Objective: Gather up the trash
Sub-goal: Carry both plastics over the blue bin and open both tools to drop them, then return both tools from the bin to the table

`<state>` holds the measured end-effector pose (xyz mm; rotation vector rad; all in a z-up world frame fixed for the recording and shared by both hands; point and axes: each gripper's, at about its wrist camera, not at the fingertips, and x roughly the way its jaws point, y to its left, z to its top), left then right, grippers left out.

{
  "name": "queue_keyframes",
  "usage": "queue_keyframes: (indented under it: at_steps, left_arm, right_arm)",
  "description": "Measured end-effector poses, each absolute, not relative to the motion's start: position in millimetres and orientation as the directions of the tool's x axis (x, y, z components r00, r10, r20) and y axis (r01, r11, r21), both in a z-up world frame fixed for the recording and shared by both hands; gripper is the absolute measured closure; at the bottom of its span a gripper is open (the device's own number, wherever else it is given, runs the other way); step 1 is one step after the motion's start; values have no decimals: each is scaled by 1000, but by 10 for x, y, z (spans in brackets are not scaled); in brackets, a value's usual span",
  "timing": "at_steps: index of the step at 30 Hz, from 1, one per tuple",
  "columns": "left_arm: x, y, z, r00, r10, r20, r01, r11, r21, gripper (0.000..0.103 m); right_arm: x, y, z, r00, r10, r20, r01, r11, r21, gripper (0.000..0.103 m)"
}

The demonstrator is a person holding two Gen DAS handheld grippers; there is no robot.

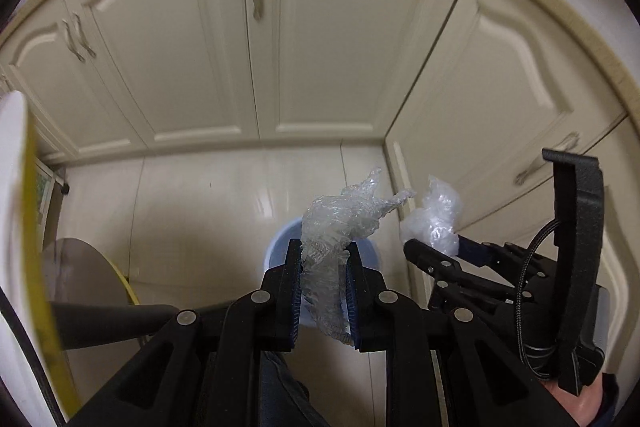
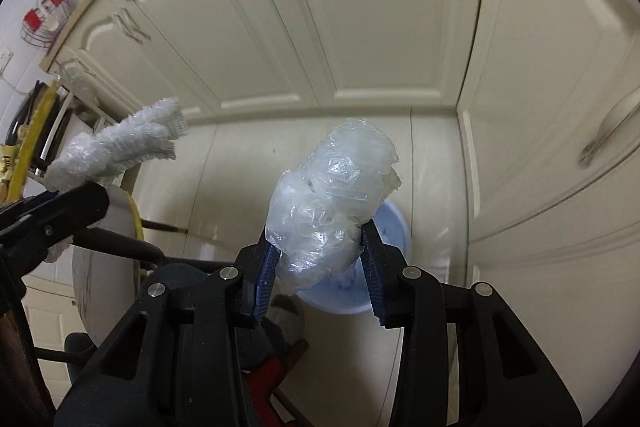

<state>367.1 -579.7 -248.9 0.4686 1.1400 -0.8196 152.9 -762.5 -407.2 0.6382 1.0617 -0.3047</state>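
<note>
Grippers left [image 1: 323,269] and right [image 2: 318,247], each clamped on crumpled clear plastic wrap [image 1: 340,223] [image 2: 332,195], hang above my pale blue round bin [image 2: 390,227] at six o'clock; I judge released wads could drift past its rim.

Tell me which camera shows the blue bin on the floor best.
The right wrist view: the blue bin shows its open rim and inside, below the plastic wad held by the right gripper. The left wrist view shows only slivers of the bin behind the left gripper and its crumpled wrap.
</note>
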Motion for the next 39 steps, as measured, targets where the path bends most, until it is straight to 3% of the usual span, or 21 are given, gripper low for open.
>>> queue_keyframes:
  at_steps: [9,12,13,14,17,19,21,30,39]
  left_arm:
    - [4002,-6391,-2964,124,-231,-965,775,630,-52,78]
    - [4032,-6494,-3042,141,-210,-967,772,635,-26,49]
    - [4058,-6535,-3058,156,-201,-967,767,641,-10,39]
    - [4039,-6531,-3069,164,-200,-966,765,644,-3,38]
    - [4097,-6604,-3106,175,-186,-967,759,652,12,31]
    - [4147,-6657,-3104,191,-186,-964,749,662,20,27]
    - [4146,-6663,-3092,209,-183,-961,743,668,35,22]
    - [3941,-6424,-2905,281,-225,-933,738,672,60,16]
    - [3769,-5718,-2362,358,-348,-866,724,689,23,15]
  right_arm:
    - [1569,-7745,-4443,421,118,-900,536,768,351,65]
    - [1595,-7784,-4515,408,118,-905,538,770,343,60]
    - [1604,-7779,-4525,406,115,-907,540,770,339,57]
    - [1604,-7783,-4535,402,117,-908,540,771,338,54]
    - [1597,-7790,-4547,403,117,-908,547,765,341,33]
    - [1588,-7808,-4559,410,126,-903,551,755,356,7]
    - [1565,-7819,-4560,412,123,-903,563,745,359,0]
    - [1497,-7882,-4402,412,84,-907,616,708,346,0]
    - [1427,-7808,-3780,480,10,-877,620,704,347,0]
